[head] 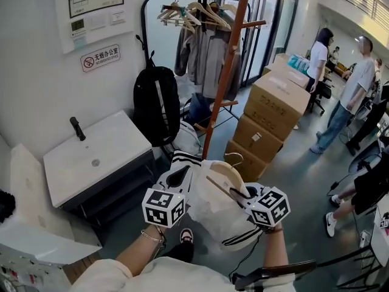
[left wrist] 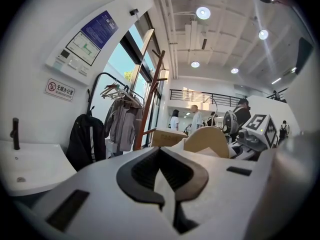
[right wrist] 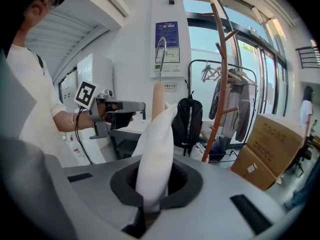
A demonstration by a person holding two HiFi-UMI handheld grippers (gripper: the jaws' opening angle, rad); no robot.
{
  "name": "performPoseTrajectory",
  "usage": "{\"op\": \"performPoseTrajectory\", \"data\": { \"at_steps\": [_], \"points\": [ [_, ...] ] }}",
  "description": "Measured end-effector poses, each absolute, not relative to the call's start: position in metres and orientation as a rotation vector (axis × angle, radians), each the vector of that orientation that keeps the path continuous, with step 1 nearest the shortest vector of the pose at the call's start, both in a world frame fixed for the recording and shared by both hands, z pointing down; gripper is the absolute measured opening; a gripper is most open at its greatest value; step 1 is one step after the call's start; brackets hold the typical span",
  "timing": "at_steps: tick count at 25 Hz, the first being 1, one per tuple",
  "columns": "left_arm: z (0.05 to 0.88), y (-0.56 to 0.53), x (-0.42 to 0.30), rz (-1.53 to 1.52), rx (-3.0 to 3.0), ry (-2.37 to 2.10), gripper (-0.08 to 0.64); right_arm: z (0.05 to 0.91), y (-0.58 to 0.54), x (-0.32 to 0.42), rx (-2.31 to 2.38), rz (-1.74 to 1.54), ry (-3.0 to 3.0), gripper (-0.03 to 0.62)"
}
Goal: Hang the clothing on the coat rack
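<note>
**Item:** white garment (head: 213, 215) with black stripes, draped over a wooden hanger (head: 220, 174).

**Location:** in the air between my two claws, low in front of me and well short of the coat rack (head: 226, 72).

**Left claw (left wrist: 167, 201):** closed, with a fold of the white cloth pinched between the pads.

**Right claw (right wrist: 150, 204):** closed tight on the garment where it lies over the hanger's arm. The metal hook (right wrist: 159, 59) stands free above it.

**Status, as I judge it:** carried, not yet hung.

**Hazards:**
- I grip cloth, not wood, so a tug from either claw could slide the garment off the hanger.
- The hook could swivel on the lift and miss a peg (head: 254, 24).
- The pegs sit high, and loose hem could snag on the cartons (head: 276, 99) beside the rack's foot.
</note>
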State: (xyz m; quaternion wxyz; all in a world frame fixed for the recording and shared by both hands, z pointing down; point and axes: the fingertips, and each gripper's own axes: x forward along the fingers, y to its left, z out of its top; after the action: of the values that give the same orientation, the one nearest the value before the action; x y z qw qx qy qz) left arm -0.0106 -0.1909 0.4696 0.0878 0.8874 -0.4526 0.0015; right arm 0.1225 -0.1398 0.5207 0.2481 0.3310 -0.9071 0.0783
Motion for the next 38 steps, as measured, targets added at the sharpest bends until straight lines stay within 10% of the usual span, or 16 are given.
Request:
{"op": "performPoseTrajectory", "data": {
  "at_steps": [38],
  "points": [
    [0.487, -0.436, 0.007, -0.073, 2.481, -1.441, 0.008, 0.531, -0.356, 0.159, 0.676, 0.256, -2.475, 0.025]
  ]
}}
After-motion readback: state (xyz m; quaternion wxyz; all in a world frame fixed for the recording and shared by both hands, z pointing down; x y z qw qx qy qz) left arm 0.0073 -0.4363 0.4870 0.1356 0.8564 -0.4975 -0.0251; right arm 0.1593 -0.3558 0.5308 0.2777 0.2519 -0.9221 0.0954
